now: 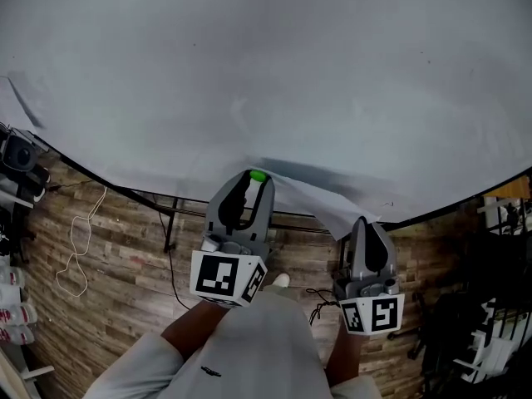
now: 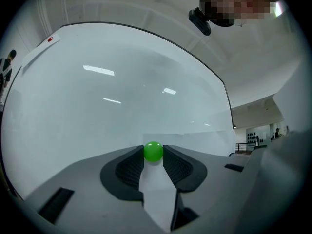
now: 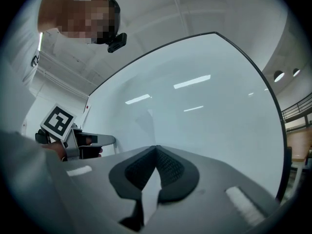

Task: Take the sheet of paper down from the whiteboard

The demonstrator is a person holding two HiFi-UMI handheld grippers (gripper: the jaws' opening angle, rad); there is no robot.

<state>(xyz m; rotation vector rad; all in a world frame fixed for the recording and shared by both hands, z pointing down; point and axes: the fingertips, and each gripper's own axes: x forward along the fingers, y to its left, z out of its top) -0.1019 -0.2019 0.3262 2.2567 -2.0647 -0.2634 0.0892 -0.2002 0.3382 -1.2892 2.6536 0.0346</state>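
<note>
You are working the release step: your left gripper is reaching level at the lower edge of the whiteboard, and its jaws are standing fairly wide because they are clamping the round green magnet between their tips; that magnet is sitting on the upper left corner of the sheet of paper, near the bottom middle of the whiteboard, and it looks to be the only thing pinning the sheet there; your right gripper is waiting further right along the whiteboard's bottom edge with its jaws pressed flat together, and they appear to be pinching the sheet's lower right edge, which is bowing away from the whiteboard and throwing a shadow on it; so the paper is hanging between your two grippers, not yet free; the next move, as I am judging it, is asking you to draw the magnet straight off the whiteboard rather than sliding it, since a slide could drag or crease the corner; meanwhile be keeping the right-hand pinch firm, because the sheet will be dropping onto that single hold once the magnet lets go; then you are lifting the paper clear of the whiteboard.
</note>
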